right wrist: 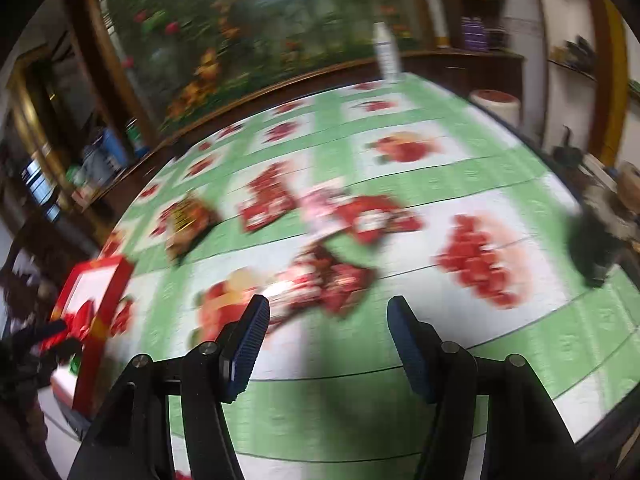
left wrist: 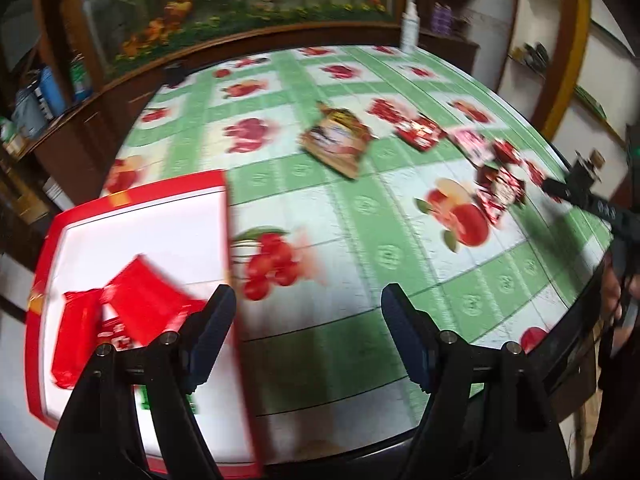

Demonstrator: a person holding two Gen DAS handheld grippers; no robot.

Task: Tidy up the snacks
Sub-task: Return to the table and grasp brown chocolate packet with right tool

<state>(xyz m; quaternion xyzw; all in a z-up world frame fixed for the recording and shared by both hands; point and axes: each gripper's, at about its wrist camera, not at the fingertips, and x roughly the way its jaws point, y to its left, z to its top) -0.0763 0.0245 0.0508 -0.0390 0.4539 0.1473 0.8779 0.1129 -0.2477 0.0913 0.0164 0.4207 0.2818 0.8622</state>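
A red-rimmed white box (left wrist: 160, 216) stands at the table's left front, with red snack packets (left wrist: 136, 304) inside it. It also shows in the right wrist view (right wrist: 108, 280). My left gripper (left wrist: 308, 300) is open and empty, just right of the box's edge. Several snack packets lie loose on the table: a brown-orange one (left wrist: 336, 140), red ones (left wrist: 420, 130) and a dark red one (left wrist: 500, 192). My right gripper (right wrist: 328, 312) is open and empty, low over the table just short of a dark red packet (right wrist: 324, 280). Other packets (right wrist: 268, 202) lie beyond.
The round table has a green and white fruit-print cloth (left wrist: 360, 208). A white bottle (left wrist: 410, 28) stands at its far edge. Wooden cabinets and shelves surround the table. A white container with a red lid (right wrist: 498, 102) stands beyond the table's far right edge.
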